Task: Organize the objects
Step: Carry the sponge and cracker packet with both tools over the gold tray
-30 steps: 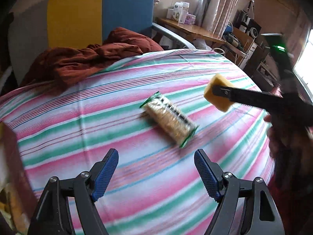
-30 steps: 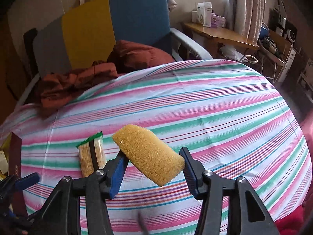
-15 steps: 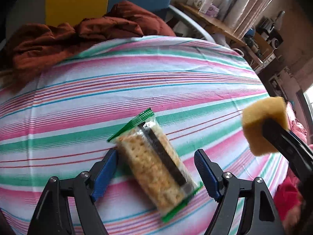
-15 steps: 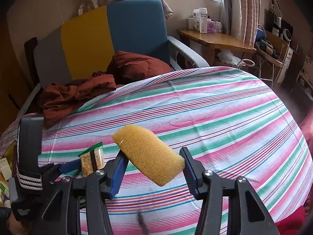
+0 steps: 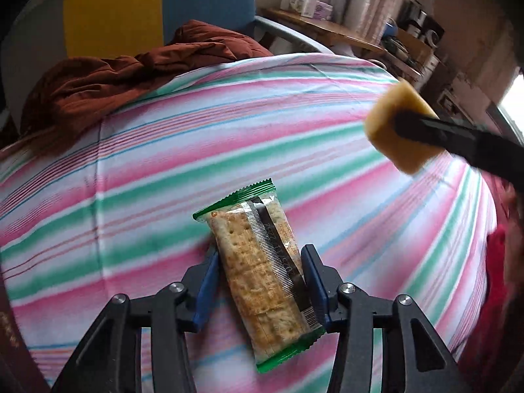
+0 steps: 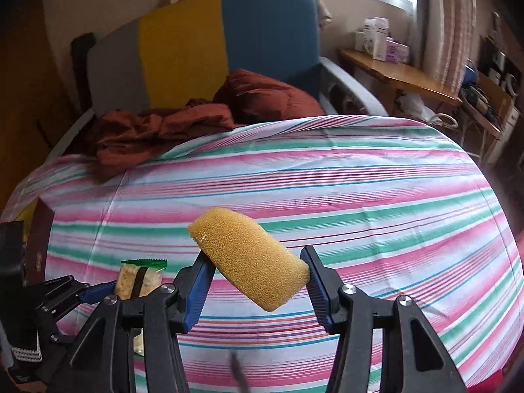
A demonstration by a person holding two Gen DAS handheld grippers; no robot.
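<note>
A clear cracker pack with green ends lies on the striped tablecloth. My left gripper straddles its middle, its jaws closing, and both blue pads touch the pack's sides. In the right wrist view the same cracker pack shows at the lower left, with a blue finger of the left gripper against it. My right gripper is shut on a yellow sponge and holds it in the air above the cloth. From the left wrist view the sponge hangs at the upper right.
A rust-brown cloth is heaped at the table's far edge, against a yellow and blue chair. A dark red box stands at the left edge. A wooden shelf with small boxes runs along the back right.
My left gripper came down over the cracker pack and its jaws narrowed from wide apart to touching the pack. The right gripper keeps its hold on the sponge, with little movement.
</note>
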